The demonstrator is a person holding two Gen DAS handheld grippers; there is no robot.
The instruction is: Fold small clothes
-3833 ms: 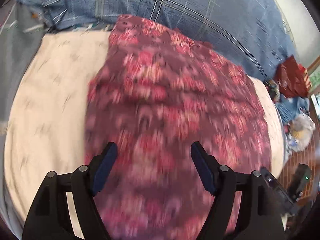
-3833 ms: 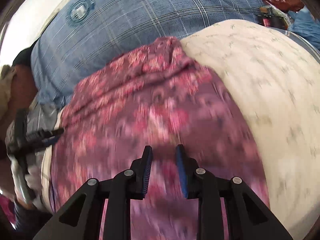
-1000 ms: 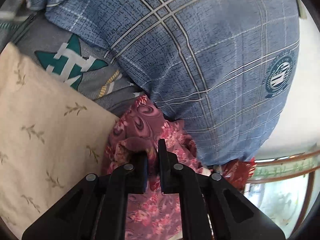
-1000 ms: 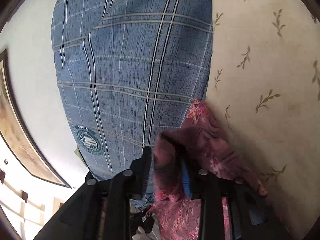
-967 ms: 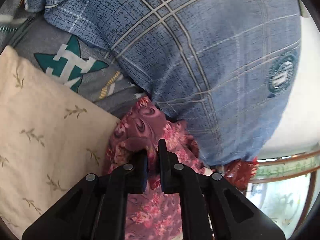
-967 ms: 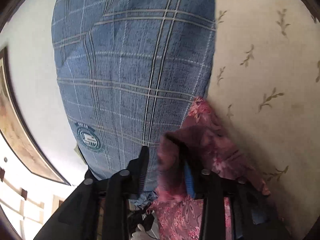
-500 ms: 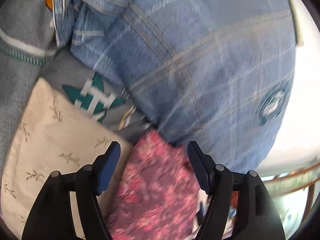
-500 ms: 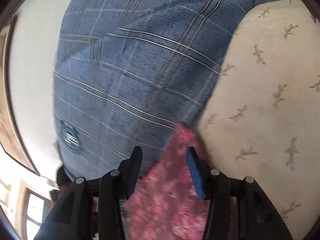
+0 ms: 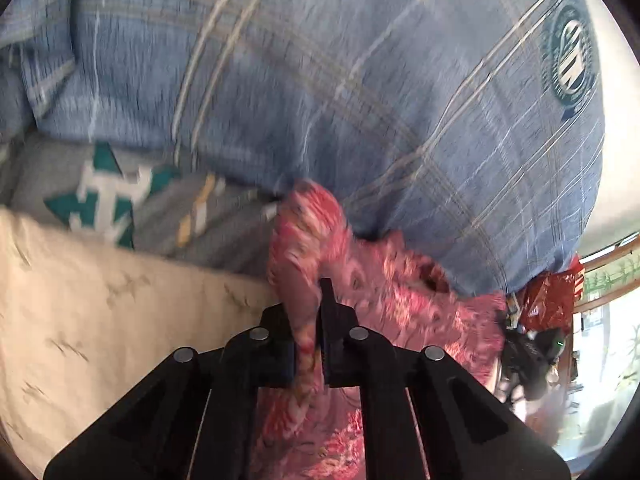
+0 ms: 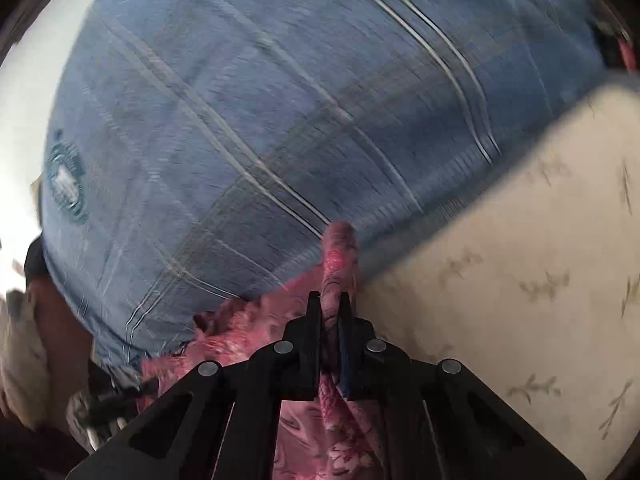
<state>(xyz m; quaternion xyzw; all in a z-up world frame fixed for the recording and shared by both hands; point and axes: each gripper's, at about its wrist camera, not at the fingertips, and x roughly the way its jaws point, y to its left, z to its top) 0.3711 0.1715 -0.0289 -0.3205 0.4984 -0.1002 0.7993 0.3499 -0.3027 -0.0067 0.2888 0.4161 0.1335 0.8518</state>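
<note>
A pink and maroon floral garment (image 9: 392, 292) lies on a cream leaf-print sheet (image 9: 80, 300), its far edge against a big blue plaid pillow (image 9: 320, 80). My left gripper (image 9: 306, 300) is shut on a bunched corner of the garment, which sticks up between the fingers. In the right wrist view the same floral garment (image 10: 240, 328) is pinched at its other corner by my right gripper (image 10: 330, 304), also shut, with a fold of cloth rising past the tips toward the plaid pillow (image 10: 280, 120). Both views are blurred by motion.
A grey cloth with a teal and white print (image 9: 112, 196) lies at the left behind the sheet. A red bag (image 9: 548, 296) and dark clutter sit at the right edge by a window. The cream sheet (image 10: 540, 280) spreads to the right of my right gripper.
Half a second ago both grippers stood open over the garment's far edge. Now each has shut on a corner of it and lifted the cloth a little.
</note>
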